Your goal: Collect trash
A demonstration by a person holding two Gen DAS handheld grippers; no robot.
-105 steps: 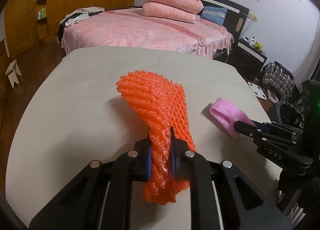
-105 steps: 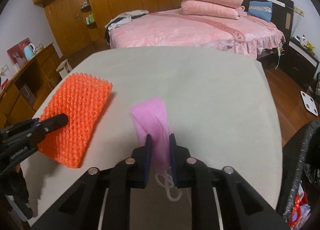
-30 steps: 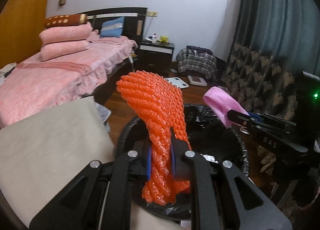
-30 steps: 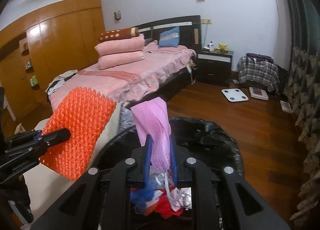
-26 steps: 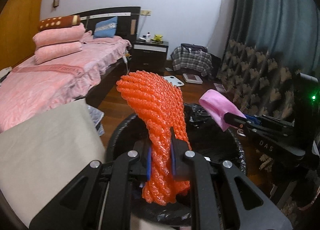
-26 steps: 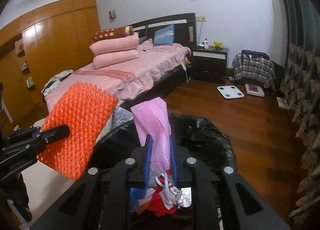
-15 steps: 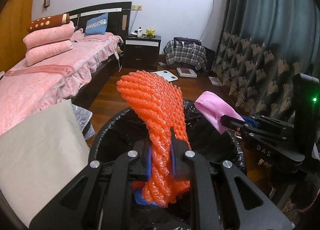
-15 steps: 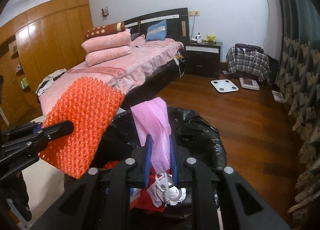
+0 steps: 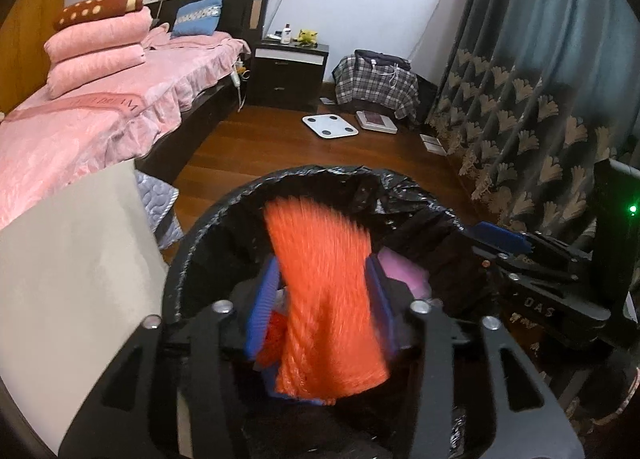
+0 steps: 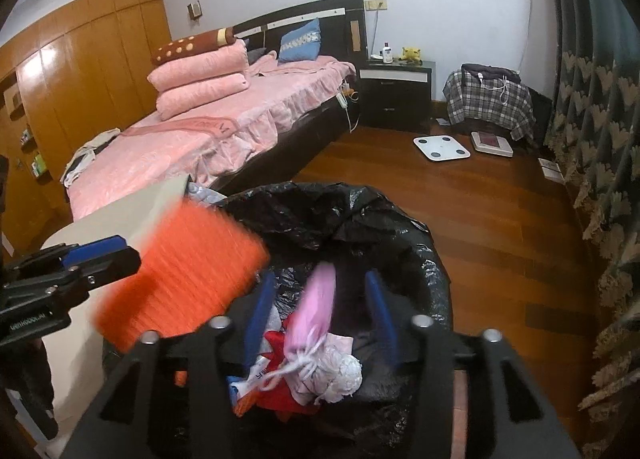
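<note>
Both grippers hang over a trash bin lined with a black bag (image 9: 320, 179) (image 10: 400, 227). My left gripper (image 9: 322, 299) is open; the orange foam net (image 9: 324, 299) is motion-blurred, dropping between its blue pads (image 9: 264, 299). It also shows in the right wrist view (image 10: 188, 275). My right gripper (image 10: 320, 315) is open; the pink mesh piece (image 10: 316, 307) falls blurred between its fingers onto the trash below. The pink piece shows in the left wrist view (image 9: 404, 275) inside the bin.
The beige table (image 9: 60, 279) edge lies left of the bin. The bin holds red, white and blue trash (image 10: 320, 375). A pink bed (image 10: 192, 139), nightstand (image 10: 396, 95), floor scale (image 10: 440, 147) and curtains (image 10: 600, 139) surround the wood floor.
Both grippers opened over the bin. The orange net and the pink mesh left the jaws and are falling into the bin.
</note>
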